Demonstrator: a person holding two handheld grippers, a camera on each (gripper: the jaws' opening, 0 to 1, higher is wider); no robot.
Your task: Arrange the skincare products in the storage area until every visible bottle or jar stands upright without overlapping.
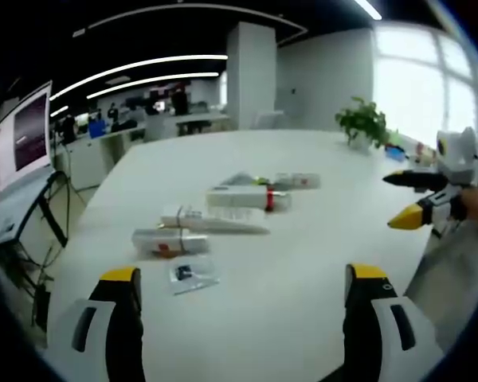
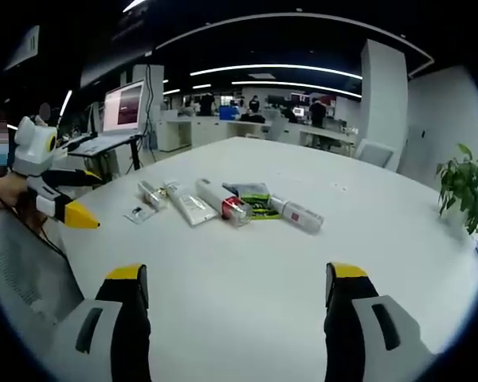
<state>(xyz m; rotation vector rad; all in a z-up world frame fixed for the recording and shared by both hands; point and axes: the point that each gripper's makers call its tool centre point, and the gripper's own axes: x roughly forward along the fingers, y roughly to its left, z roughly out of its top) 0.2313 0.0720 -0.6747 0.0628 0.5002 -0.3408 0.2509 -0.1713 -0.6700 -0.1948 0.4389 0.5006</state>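
Skincare products are lying flat in a loose cluster near the middle of a large white table (image 2: 247, 294), and we are holding both grippers back from them, well apart from every item. Our left gripper (image 1: 243, 290) is hovering over the near table edge with its yellow-tipped jaws spread wide and nothing between them. Our right gripper (image 2: 237, 286) is doing the same on its side, jaws spread wide and empty.

In the right gripper view we are seeing, from left to right, a small flat sachet (image 2: 138, 213), a short tube (image 2: 152, 194), a longer white tube (image 2: 190, 205), a white bottle with a red cap (image 2: 222, 201), a green packet (image 2: 256, 200) tucked behind it, and a white tube with a red band (image 2: 297, 213). All of them are lying on their sides, several touching or just beside one another. A potted plant (image 2: 464, 187) is standing at the far edge of the table, and a laptop on a stand (image 2: 121, 111) is sitting off to one side.

We are judging that the arranging has not yet begun, since nothing is upright. The next move is probably calling for one gripper to reach forward, close on an outer item such as the red-capped bottle, and stand it on its base clear of its neighbours.
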